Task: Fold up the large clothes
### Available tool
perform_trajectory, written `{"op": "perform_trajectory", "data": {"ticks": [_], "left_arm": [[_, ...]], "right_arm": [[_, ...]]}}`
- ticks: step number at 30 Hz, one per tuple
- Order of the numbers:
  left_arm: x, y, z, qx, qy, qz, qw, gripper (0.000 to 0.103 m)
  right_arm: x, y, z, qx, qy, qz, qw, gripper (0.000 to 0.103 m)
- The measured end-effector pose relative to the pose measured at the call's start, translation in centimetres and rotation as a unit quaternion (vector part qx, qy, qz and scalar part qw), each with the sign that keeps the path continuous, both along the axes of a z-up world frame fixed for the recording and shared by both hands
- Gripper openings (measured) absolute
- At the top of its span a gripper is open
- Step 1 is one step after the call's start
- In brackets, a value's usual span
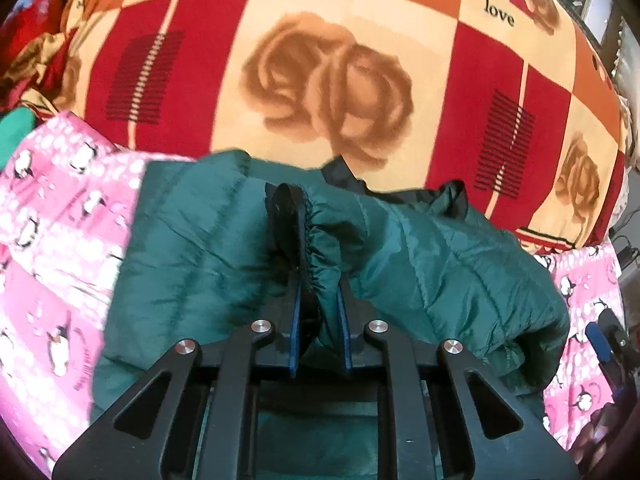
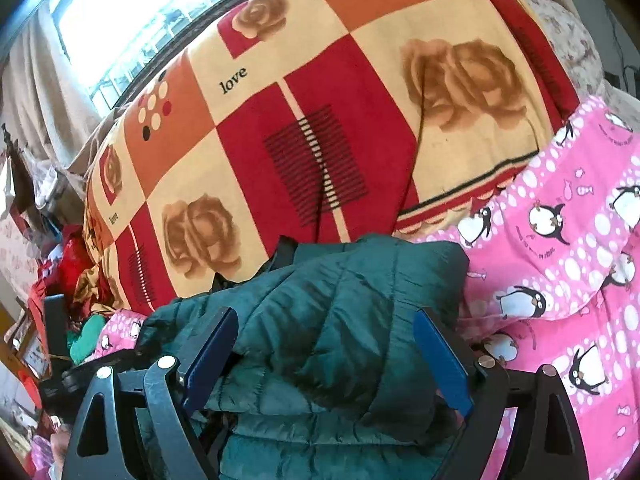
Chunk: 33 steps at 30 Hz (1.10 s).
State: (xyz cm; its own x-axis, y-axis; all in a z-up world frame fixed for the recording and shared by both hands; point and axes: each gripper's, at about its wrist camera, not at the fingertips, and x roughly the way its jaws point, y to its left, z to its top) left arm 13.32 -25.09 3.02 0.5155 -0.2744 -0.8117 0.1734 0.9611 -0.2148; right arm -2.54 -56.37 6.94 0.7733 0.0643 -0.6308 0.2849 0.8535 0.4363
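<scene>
A dark green quilted jacket (image 1: 440,264) lies bunched on a pink penguin-print sheet (image 1: 60,240). My left gripper (image 1: 320,280) is shut on the jacket's gathered elastic cuff (image 1: 320,232), which stands up between the blue pads and hides their tips. In the right wrist view the same jacket (image 2: 360,272) lies as a folded heap. My right gripper (image 2: 324,320) stands open over it, its blue pads (image 2: 212,352) wide apart on either side of the padded cloth, not pressing on it.
A thick blanket with red, orange and cream squares and roses (image 1: 320,80) (image 2: 320,120) rises behind the jacket. Loose red and green clothes (image 2: 76,264) pile up at the left. The pink sheet (image 2: 560,280) spreads to the right. A bright window (image 2: 132,12) is beyond.
</scene>
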Motion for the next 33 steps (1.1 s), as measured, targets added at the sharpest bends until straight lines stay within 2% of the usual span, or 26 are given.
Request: {"op": "perform_trajectory", "data": {"ticks": [5,9,16,18,21,24,28,31,33], "left_arm": [[0.2,3.2,1.2,0.027,-0.031,0.020,0.9990,0.012],[0.7,5.6,0.1,0.036,-0.021,0.037,0.9984,0.011],[0.3,6.3,-1.5,0.047,-0.016,0.041,0.9979,0.010],[0.1,6.3,-1.2,0.047,-0.018,0.040,0.9980,0.010],[-0.1,6.6,-0.8,0.045,-0.021,0.037,0.9981,0.010],[-0.1,6.7,-0.7,0.044,-0.019,0.035,0.9982,0.010],[0.2,6.7,-1.0,0.043,-0.016,0.034,0.9984,0.010],[0.5,6.7,-1.4,0.036,-0.007,0.035,0.9987,0.010],[0.6,6.5,-1.5,0.036,-0.007,0.031,0.9988,0.010]], "right_arm": [[0.4,0.7,-0.4,-0.012,0.008,0.010,1.000,0.088],[1.4,1.7,-1.5,-0.026,0.029,0.028,0.999,0.088],[4.0,3.4,-5.7,-0.062,0.109,0.058,0.990,0.088],[3.6,3.1,-5.3,-0.060,0.103,0.052,0.991,0.088],[2.5,1.8,-3.7,-0.035,0.067,0.028,0.997,0.088],[2.6,0.7,-3.3,-0.026,0.069,0.005,0.997,0.088],[5.3,0.2,-4.4,-0.009,0.102,0.012,0.995,0.087],[8.3,0.4,-6.5,-0.028,0.154,0.023,0.987,0.078],[9.7,0.3,-7.4,-0.044,0.166,0.025,0.985,0.077]]}}
